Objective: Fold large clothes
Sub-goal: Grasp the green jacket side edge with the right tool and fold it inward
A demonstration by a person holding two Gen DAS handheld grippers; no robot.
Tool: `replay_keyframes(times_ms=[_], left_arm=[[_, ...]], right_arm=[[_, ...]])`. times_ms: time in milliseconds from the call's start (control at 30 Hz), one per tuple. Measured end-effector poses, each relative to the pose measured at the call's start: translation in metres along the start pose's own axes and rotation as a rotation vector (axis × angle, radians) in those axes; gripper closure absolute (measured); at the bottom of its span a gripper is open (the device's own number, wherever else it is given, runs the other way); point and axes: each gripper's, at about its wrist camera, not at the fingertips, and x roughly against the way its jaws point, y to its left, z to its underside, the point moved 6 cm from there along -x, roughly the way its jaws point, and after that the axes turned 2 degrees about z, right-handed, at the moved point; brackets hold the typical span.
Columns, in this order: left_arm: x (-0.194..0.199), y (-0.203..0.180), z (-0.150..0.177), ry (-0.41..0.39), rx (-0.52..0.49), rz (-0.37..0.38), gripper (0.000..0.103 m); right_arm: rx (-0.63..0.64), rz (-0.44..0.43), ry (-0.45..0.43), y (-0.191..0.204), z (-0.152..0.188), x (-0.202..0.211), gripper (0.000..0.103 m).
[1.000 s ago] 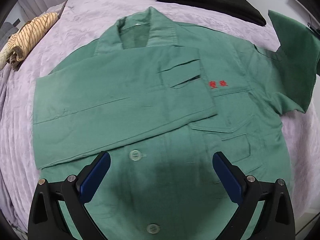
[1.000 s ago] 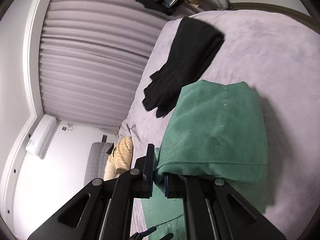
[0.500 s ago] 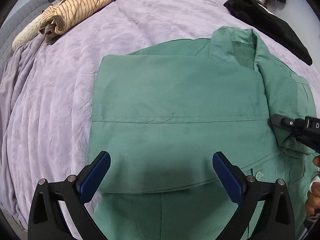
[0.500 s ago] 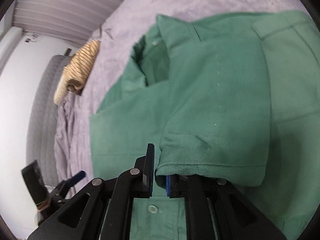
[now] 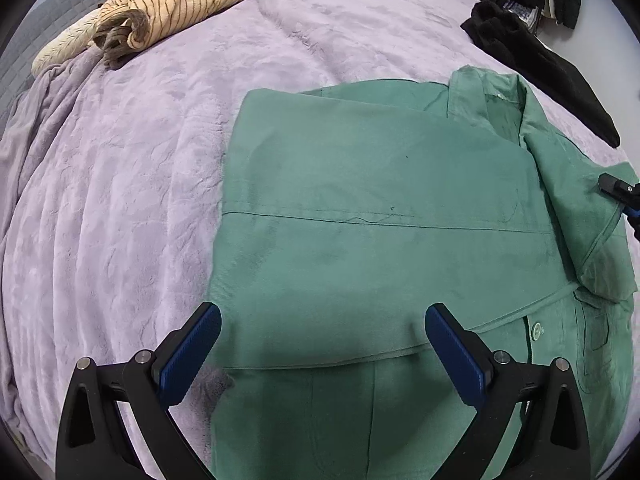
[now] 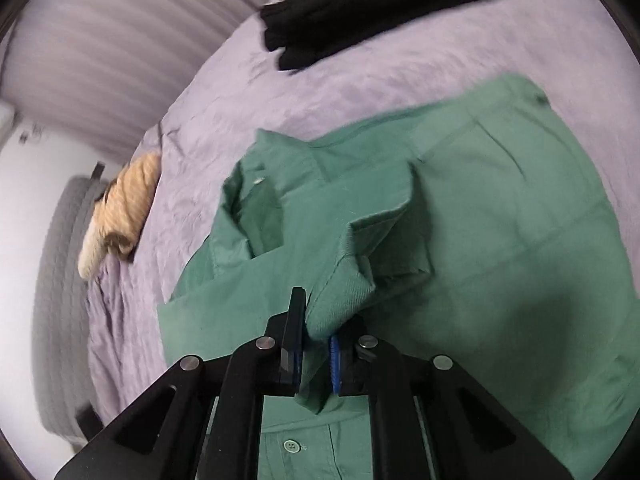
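Striped cloth (image 5: 160, 12) and black garment (image 5: 540, 68) on bedspread (image 5: 120, 200)

Green shirt (image 5: 380, 208); lilac bedspread (image 5: 120, 200); black garment (image 5: 540, 60); tan dark-striped top (image 5: 160, 8); blue-padded jaws.

Both wrist views look steeply down, close over the same green shirt (image 5: 380, 208) on the bed (image 5: 120, 200).

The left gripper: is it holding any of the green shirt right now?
No, the left gripper hangs wide open above the green shirt, with nothing between its pads.
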Motion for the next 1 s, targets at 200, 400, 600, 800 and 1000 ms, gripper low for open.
replay_keyframes(times_ms=[200,400,600,800,1000], left_arm=[[-0.002,0.029,0.004,0.007,0.076,-0.035,0.001],[-0.007,0.021,0.001,0.015,0.07,0.011,0.001],[-0.018,-0.024,-0.012,0.055,0.056,0.205,0.001],[-0.05,-0.078,-0.023,0.163,0.061,0.361,0.001],[-0.057,-0.12,-0.046,0.142,0.096,0.44,0.007]], right_arm=[[0.554,0.098,0.152,0.096,0.05,-0.036,0.089],[0.771,0.161,0.325,0.096,0.12,-0.062,0.052],[0.655,0.128,0.353,0.05,0.129,-0.026,0.045],[0.154,0.046,0.265,-0.05,0.088,0.032,0.044],[-0.315,-0.017,0.079,-0.154,0.061,0.078,0.044]])
